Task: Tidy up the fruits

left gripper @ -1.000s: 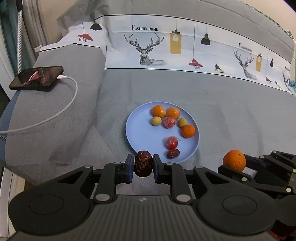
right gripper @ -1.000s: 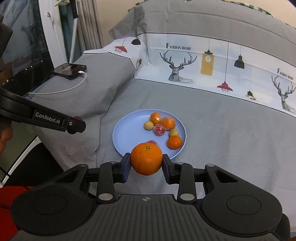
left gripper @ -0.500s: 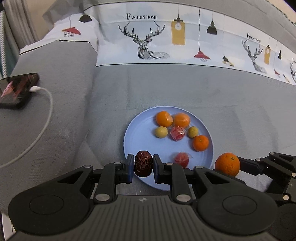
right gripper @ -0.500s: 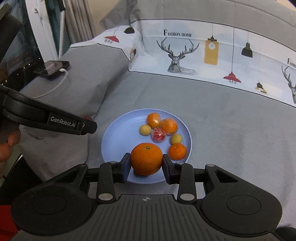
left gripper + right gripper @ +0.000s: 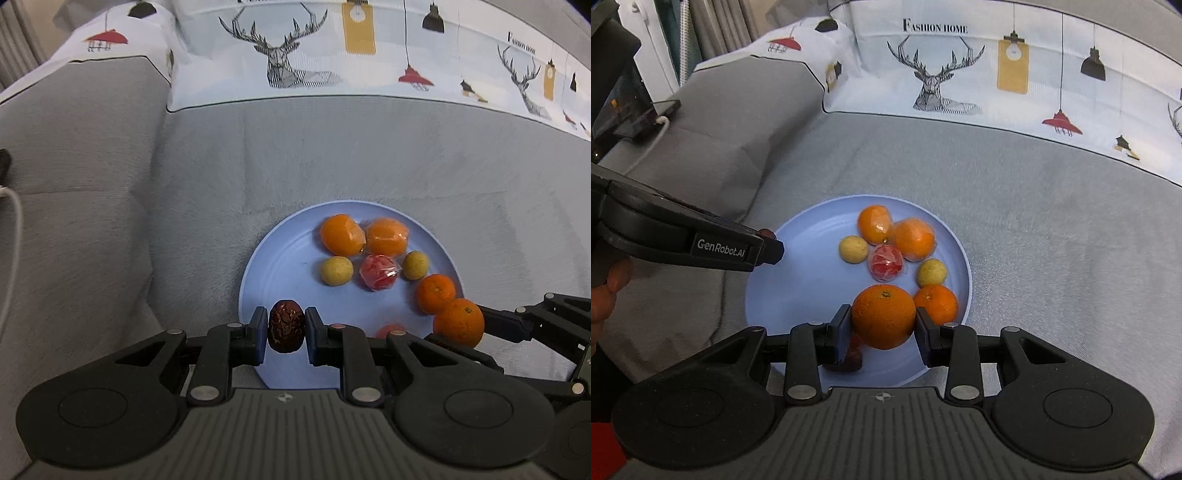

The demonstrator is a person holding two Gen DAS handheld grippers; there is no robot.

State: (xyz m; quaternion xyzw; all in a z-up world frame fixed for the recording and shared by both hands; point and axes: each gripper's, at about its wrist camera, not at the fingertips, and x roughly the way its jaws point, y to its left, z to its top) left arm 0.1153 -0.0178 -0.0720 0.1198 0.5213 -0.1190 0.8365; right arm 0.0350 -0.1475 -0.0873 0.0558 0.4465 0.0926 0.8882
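My left gripper (image 5: 286,330) is clamped on a wrinkled dark red date (image 5: 286,326), pinched upright between the two pads and held over the near left edge of the blue plate (image 5: 280,258). My right gripper (image 5: 883,325) is closed around an orange (image 5: 884,316), held above the near part of the same plate; from the left camera that orange (image 5: 458,322) shows at the plate's right rim, at the tip of the right gripper (image 5: 466,325).

Under the right gripper's left pad lie a small red fruit and a dark one, mostly hidden. Just beyond the held orange, a smaller tangerine (image 5: 936,303) sits near the plate's right rim. Farther in lie two small yellow fruits (image 5: 853,249), one on each side of a red fruit in clear wrap (image 5: 886,263). At the far side of the plate two wrapped orange fruits (image 5: 874,223) rest side by side, touching.

The plate rests on a grey bed cover (image 5: 369,158). Beyond it runs a white band printed with deer heads and hanging lamps (image 5: 960,74). Far left, a phone (image 5: 631,118) with a white cable lies on a raised grey fold.
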